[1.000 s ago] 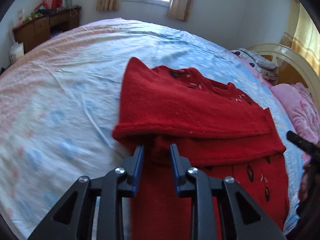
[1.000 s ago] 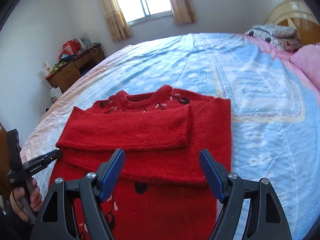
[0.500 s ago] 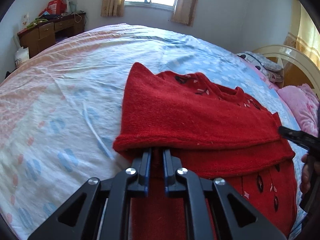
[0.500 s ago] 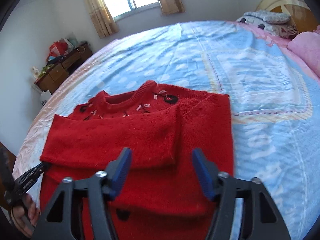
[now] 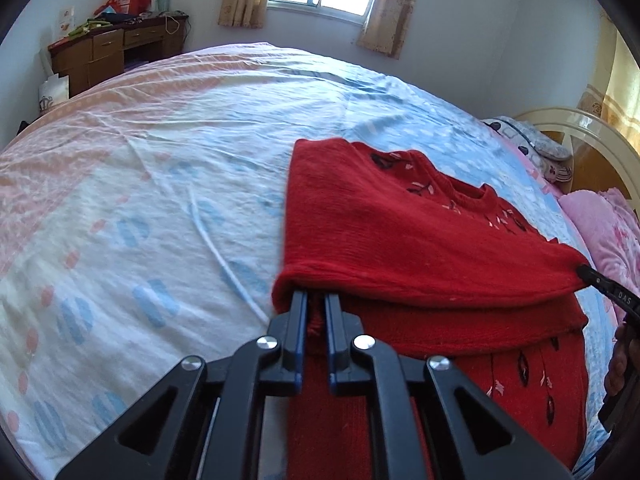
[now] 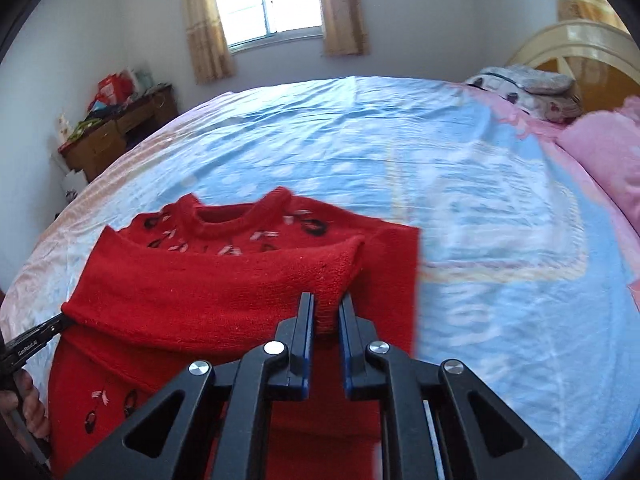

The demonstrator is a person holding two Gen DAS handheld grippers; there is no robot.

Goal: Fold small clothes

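Red sweater (image 5: 420, 236) lying flat on blue-and-pink bedsheet (image 5: 160, 184), sleeves folded across chest; left gripper (image 5: 316, 300) pinched narrow on left sleeve fold, right gripper (image 6: 326, 304), jaws just closed, pinching right sleeve end.

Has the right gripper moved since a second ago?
Yes. The right gripper went forward over the red sweater, toward the window, its jaws just closing on the folded sleeve edge.
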